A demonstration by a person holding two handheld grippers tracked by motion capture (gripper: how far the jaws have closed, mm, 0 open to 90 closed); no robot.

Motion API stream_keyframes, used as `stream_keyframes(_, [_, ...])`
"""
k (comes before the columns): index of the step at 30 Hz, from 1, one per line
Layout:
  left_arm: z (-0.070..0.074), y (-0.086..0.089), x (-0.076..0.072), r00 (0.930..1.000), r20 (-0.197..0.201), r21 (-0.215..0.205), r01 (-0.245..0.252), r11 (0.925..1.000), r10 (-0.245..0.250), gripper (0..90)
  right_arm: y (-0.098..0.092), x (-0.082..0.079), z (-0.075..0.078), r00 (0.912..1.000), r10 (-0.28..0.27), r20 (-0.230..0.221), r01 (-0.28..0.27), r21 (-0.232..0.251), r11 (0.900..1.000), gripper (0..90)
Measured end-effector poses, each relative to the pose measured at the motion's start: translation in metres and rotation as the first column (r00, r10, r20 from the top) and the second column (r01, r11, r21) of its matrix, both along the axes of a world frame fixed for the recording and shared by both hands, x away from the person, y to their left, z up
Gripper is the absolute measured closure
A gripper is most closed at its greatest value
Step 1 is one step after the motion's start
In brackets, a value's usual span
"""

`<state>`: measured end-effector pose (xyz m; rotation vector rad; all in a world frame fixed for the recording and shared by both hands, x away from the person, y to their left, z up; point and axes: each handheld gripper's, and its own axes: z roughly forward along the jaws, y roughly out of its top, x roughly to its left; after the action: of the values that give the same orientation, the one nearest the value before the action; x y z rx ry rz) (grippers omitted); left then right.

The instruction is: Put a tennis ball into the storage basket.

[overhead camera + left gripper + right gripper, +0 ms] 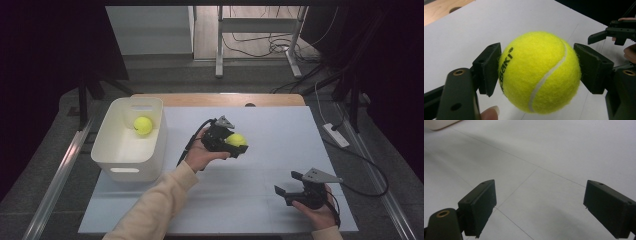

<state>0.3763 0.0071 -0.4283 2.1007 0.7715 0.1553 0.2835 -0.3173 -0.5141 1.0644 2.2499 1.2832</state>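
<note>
My left gripper (240, 146) is shut on a yellow tennis ball (236, 140) and holds it above the middle of the white mat (280, 130). In the left gripper view the tennis ball (539, 72) sits squeezed between both black pads (489, 68). A second yellow tennis ball (143, 125) lies inside the white bin (110, 150) at the left. My right gripper (288, 183) hovers low over the mat at the front right, open, with nothing between its pads (480, 206).
The white bin stands at the mat's left edge. A bare wooden strip (220, 99) of the table runs behind the mat. A white power strip (336, 135) and cables lie on the floor at the right. Table legs (219, 45) stand farther back.
</note>
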Motion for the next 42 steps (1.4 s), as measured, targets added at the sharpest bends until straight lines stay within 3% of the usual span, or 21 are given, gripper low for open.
stream_keyframes(42, [0.026,0.042,-0.007,0.9961,0.056,-0.057,-0.064,0.9963,0.068,27.0,0.0,0.0,0.001,1.0,-0.004,0.004,0.004,0.001,1.0,11.3])
